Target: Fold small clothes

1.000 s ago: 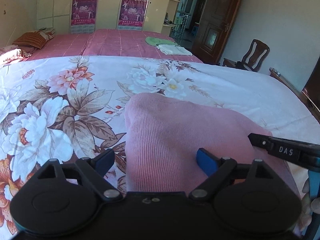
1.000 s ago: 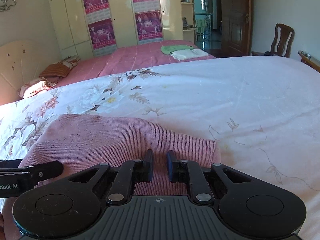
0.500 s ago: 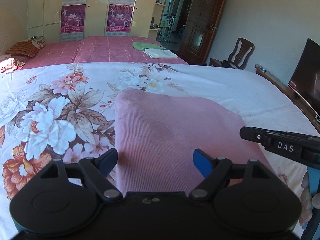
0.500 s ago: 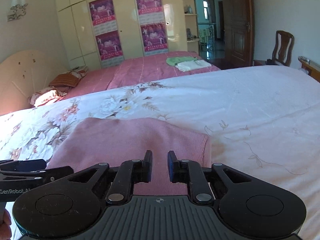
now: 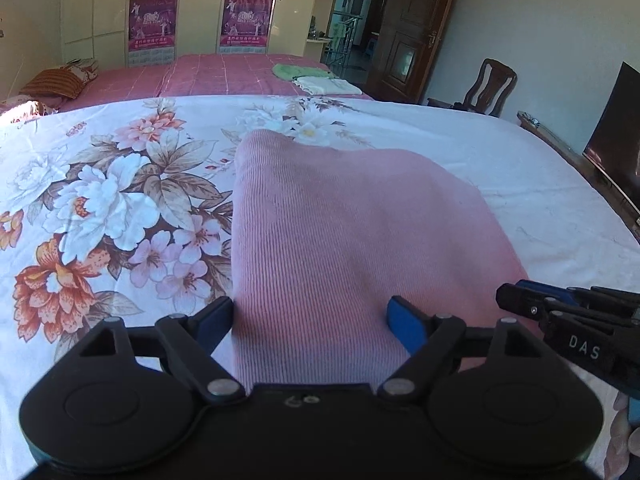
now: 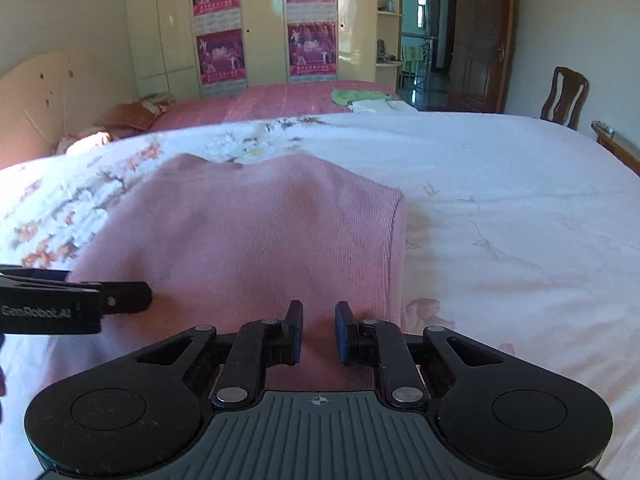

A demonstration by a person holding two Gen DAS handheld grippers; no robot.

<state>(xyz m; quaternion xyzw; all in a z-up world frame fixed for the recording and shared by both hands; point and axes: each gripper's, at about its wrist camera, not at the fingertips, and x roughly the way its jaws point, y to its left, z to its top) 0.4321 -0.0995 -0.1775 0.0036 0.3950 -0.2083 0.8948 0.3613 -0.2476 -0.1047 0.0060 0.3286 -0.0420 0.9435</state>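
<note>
Left wrist view shows the left gripper [image 5: 310, 320] spread wide over the near end of the pink knit garment [image 5: 340, 220], which lies on the floral bedsheet [image 5: 100, 200]; whether its pads press the cloth cannot be told. At the right edge the right gripper [image 5: 506, 296] bears the letters "DAS", and a dark television [image 5: 616, 152] appears only here. Right wrist view shows "GenRobot.AI" on the left gripper's side, then the right gripper's jaws nearly closed with pink cloth between them, apparently pinching it.
</note>
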